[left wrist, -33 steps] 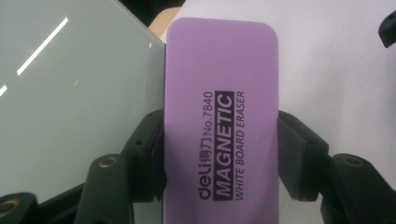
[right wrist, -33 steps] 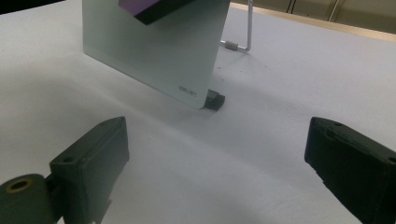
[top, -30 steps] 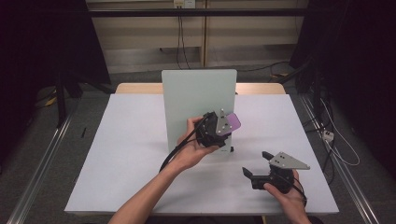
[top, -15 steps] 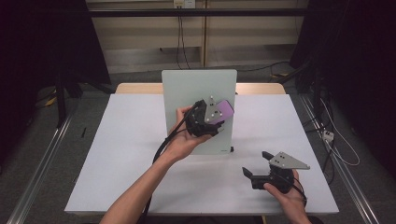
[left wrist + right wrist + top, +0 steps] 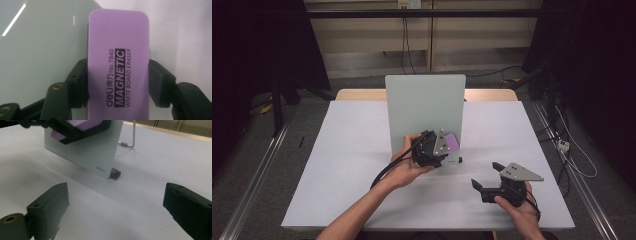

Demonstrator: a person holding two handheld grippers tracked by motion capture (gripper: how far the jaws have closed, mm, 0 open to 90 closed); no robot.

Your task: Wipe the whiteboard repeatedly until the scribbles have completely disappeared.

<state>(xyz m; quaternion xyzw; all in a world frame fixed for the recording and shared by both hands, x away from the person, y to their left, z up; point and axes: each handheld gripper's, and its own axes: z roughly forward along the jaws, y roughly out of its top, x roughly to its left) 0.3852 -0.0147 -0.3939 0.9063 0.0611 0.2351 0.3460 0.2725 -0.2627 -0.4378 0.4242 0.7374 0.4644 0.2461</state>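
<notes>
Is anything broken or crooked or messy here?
No, nothing stands out. The board stands upright on the table, the left gripper grips the purple eraser squarely against it, and the right gripper waits open.

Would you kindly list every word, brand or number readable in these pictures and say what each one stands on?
"deli": top face of the purple rectangular eraser clamped in the left hand-held gripper, followed by Chinese characters I cannot read.
"No.7840": same eraser face.
"MAGNETIC": same face, light letters on a black bar.
"WHITE BOARD ERASER": same face, small print.
"deli": lower corner of the pale green upright board, faint.
</notes>
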